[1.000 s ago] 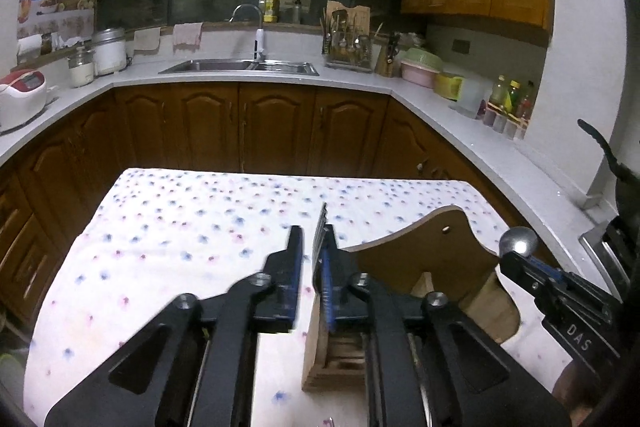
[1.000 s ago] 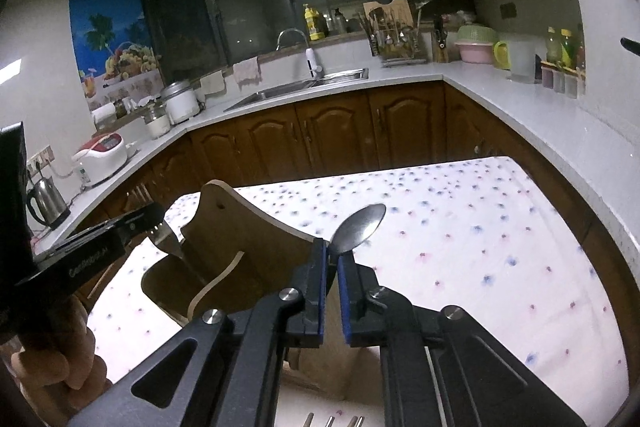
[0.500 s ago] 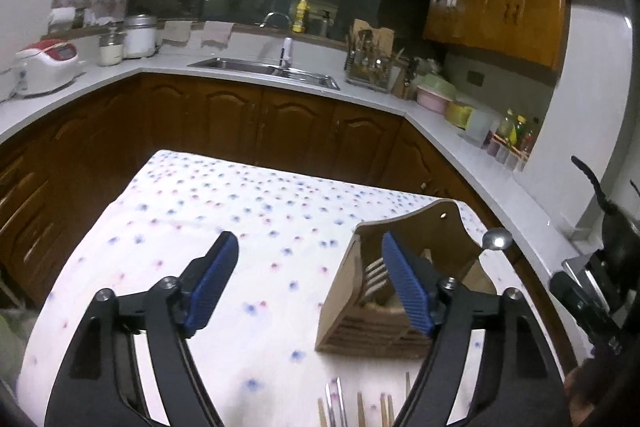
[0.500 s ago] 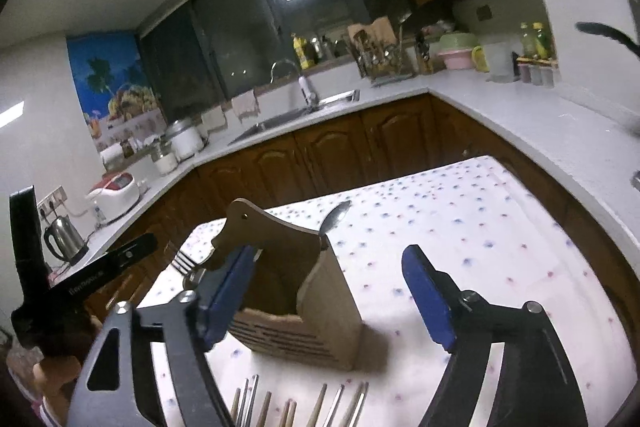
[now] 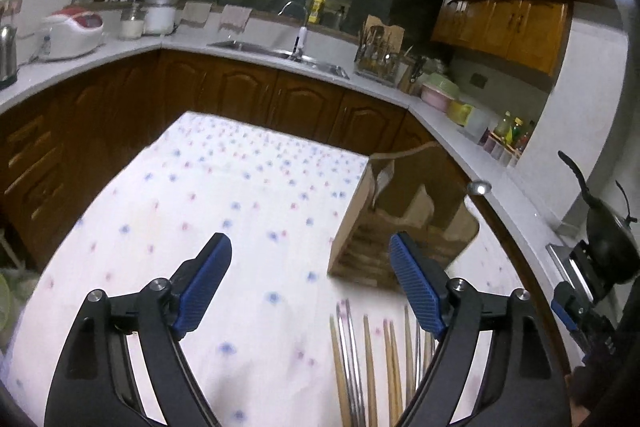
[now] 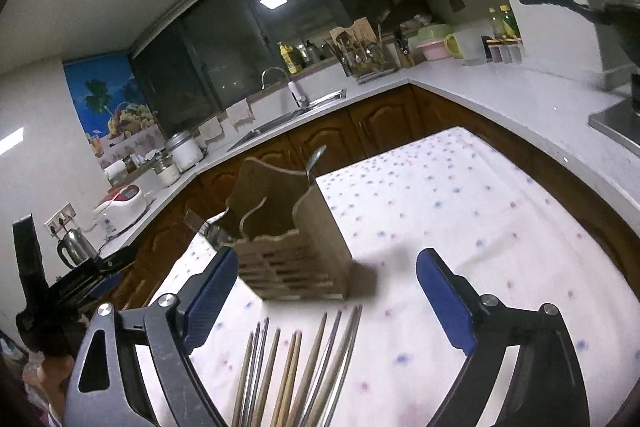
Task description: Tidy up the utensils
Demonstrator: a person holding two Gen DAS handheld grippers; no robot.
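With a spoon [image 6: 316, 159] and a fork [image 6: 212, 221] already standing in the wooden utensil holder [image 6: 292, 247], the sorting looks partly done. A row of chopsticks [image 6: 296, 363], wooden and metal, lies loose on the spotted tablecloth [image 6: 460, 227] just in front of the holder, waiting to go in. Both the left gripper [image 5: 310, 287] and the right gripper [image 6: 326, 301] have just been opening; their fingers stand wide with nothing between them.

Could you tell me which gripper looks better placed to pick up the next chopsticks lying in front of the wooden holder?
Right, probably. The chopsticks lie between the open right gripper's fingers, below the wooden holder. For the open left gripper, they sit off toward its right finger.
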